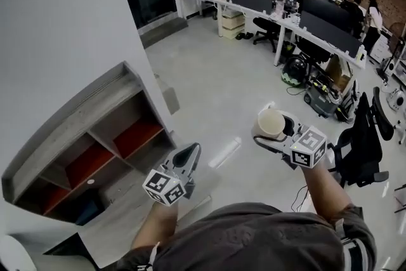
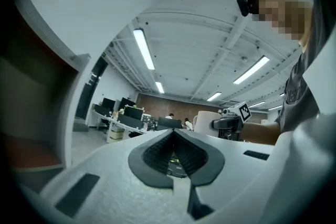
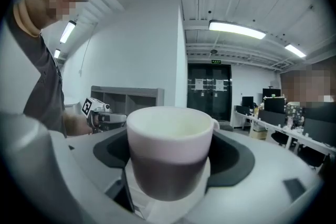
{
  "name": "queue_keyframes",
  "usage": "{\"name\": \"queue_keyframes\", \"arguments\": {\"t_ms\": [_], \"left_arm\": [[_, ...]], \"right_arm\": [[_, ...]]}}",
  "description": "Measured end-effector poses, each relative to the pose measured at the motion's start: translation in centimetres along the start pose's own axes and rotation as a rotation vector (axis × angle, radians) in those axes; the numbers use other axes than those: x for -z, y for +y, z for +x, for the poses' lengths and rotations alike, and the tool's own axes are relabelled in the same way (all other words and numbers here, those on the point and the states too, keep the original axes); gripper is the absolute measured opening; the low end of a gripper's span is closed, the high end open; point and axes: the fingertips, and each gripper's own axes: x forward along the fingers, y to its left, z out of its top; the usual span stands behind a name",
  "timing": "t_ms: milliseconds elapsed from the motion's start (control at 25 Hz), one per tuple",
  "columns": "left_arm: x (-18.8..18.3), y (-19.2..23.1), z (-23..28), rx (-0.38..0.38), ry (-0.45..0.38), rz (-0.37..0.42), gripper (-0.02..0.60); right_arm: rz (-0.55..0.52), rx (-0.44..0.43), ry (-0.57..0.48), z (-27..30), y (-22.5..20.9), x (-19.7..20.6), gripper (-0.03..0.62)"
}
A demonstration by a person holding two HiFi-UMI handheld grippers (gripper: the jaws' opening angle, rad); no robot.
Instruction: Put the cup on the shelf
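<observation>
While the right gripper (image 1: 276, 130) hangs out over the grey floor (image 1: 222, 92), its jaws stand wide and pinch the cup (image 1: 271, 120) between them, one pad on each flank. The cup sits upright, pale at the rim and darker lower down; a small nub at its right edge in the right gripper view may be the handle, hard to call. Over on the other side, the left gripper (image 1: 190, 154) carries nothing, jaws pressed together at the tips. The shelf (image 1: 76, 117) stands against the white wall at the left, grey with red-backed compartments, well apart from the cup. Desks (image 1: 266, 6) with monitors line the far side, and a black office chair (image 1: 365, 143) sits at the right.
</observation>
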Motion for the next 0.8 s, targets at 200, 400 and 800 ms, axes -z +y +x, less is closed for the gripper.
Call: {"name": "queue_keyframes", "arguments": {"t_ms": [200,400,800], "left_arm": [[-0.8,5.1,-6.8,-0.149,-0.021,0.013,0.005],[-1.0,9.0,-14.1,-0.299,-0.037,0.014,0.005],[0.0,13.5,-26.7,-0.549,-0.053,-0.009,0.005]], "right_arm": [[-0.021,-0.142,-0.002,9.0,3.9,-1.4,0.419],[-0.043,-0.293,0.003,17.5,9.2,-2.2,0.419],[-0.073,-0.525,0.043,31.1,19.4,-1.2,0.419]]}}
